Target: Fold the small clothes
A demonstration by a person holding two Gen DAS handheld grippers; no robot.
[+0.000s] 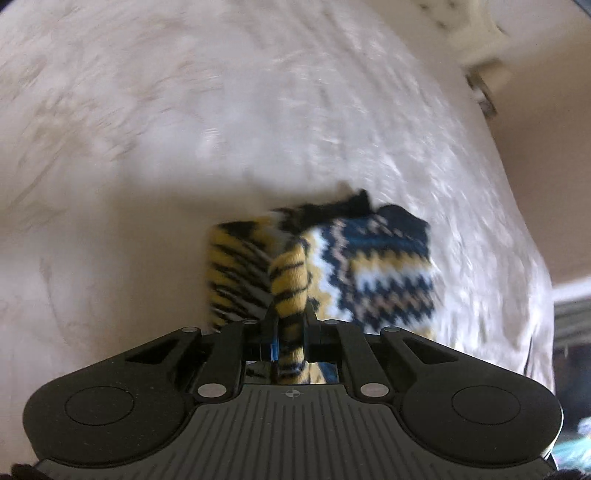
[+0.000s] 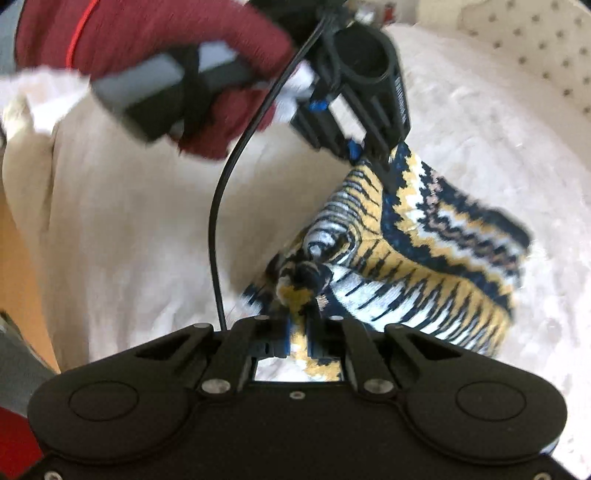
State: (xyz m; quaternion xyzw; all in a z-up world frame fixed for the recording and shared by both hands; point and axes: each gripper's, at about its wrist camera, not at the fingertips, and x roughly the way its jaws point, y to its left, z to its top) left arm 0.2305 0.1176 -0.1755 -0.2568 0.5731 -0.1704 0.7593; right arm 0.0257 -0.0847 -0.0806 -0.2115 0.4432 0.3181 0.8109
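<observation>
Left gripper: we hold it pinched tight on a bunched fold of the knitted garment, near one corner.
Right gripper: we clamp it narrow on another gathered edge of the same knit.
Garment: it hangs between our two grips, partly lifted above the cream bedspread; yellow, navy and white zigzag pattern.
Risk, slip: both bites look shallow, so we judge a tug could pull the knit free.
Risk, skew: uneven pulling would likely twist the fold.
Around: a dotted cushion lies at the far edge.
In the way: the black cable dangles beside the garment and could snag; the red sleeve crowds the left grip.
</observation>
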